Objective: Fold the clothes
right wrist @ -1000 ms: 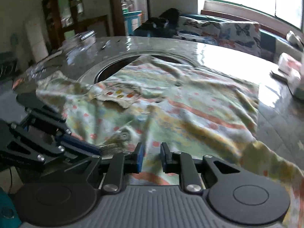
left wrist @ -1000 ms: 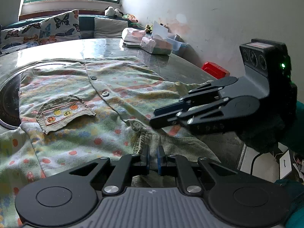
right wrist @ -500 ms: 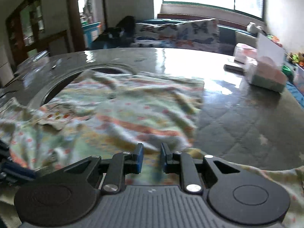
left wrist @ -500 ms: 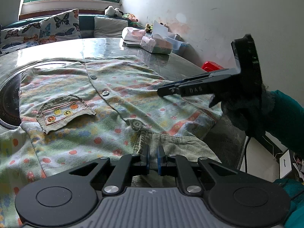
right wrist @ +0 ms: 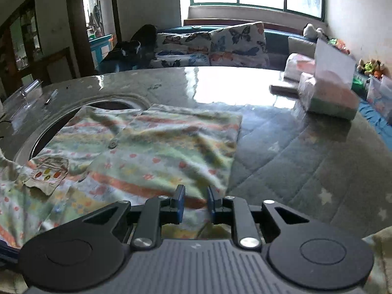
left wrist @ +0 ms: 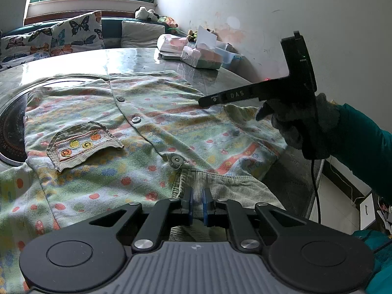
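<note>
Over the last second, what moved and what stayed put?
The right gripper swung away from beside the left gripper toward the shirt's far edge, and its jaws opened wider. The left gripper stayed nearly closed at the corduroy collar; whether it grips the cloth is unclear. The shirt lies spread on the table.

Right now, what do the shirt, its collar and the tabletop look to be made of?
Shirt: soft matte woven cloth, probably cotton flannel, judging by its fuzzy, wrinkled printed surface.
Collar: corduroy, showing fine parallel ribs.
Tabletop: polished stone or a glossy covering, I cannot tell which; it mirrors the window's glare.
</note>
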Demonstrator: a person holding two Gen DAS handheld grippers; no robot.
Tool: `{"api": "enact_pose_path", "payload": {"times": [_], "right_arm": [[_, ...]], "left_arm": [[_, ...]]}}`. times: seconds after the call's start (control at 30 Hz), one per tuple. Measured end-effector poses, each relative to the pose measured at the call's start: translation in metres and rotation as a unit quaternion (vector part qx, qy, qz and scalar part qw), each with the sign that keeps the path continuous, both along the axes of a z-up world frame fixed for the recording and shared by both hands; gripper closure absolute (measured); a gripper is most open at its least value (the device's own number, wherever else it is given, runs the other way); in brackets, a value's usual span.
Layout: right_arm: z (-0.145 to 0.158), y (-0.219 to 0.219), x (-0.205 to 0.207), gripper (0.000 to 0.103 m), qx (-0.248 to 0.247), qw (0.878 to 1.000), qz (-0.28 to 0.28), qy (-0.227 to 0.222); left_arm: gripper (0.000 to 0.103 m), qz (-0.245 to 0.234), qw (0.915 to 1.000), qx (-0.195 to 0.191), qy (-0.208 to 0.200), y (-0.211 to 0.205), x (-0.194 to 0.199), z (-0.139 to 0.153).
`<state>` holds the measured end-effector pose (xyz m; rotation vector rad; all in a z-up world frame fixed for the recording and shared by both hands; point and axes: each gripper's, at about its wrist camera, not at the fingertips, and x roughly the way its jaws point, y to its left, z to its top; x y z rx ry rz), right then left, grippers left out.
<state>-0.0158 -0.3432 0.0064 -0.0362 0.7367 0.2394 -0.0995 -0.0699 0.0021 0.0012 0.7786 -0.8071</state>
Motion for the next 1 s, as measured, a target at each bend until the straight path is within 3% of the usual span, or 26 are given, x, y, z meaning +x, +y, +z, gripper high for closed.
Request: {"api": "enact_pose_path", "payload": {"times": [0.2,0.53,0.67,1.0], "right_arm": [[0.013,0.0,-0.024,0.083,-0.008,1.0,0.026,-0.006],[0.014,0.02,-0.099,0.075,-0.032,0.992,0.124,0.018],[0.007,0.025,-0.116,0.075,-0.063,0.988,0.142,0.024],[0.012,0.015,-0.123,0.075,-0.057,0.99,0.126,0.012]], "left_arm": [[0.094,-0.002,1.0,0.007,0.0,-0.002,0.001,0.002],[0.093,-0.006,0.9996,0.009,-0.024,-0.015,0.001,0.022],[0.093,-0.025,0.9993,0.012,-0.027,-0.033,0.003,0.023],[0.093,-0.08,0.996,0.03,-0.026,-0.078,0.005,0.013]]}}
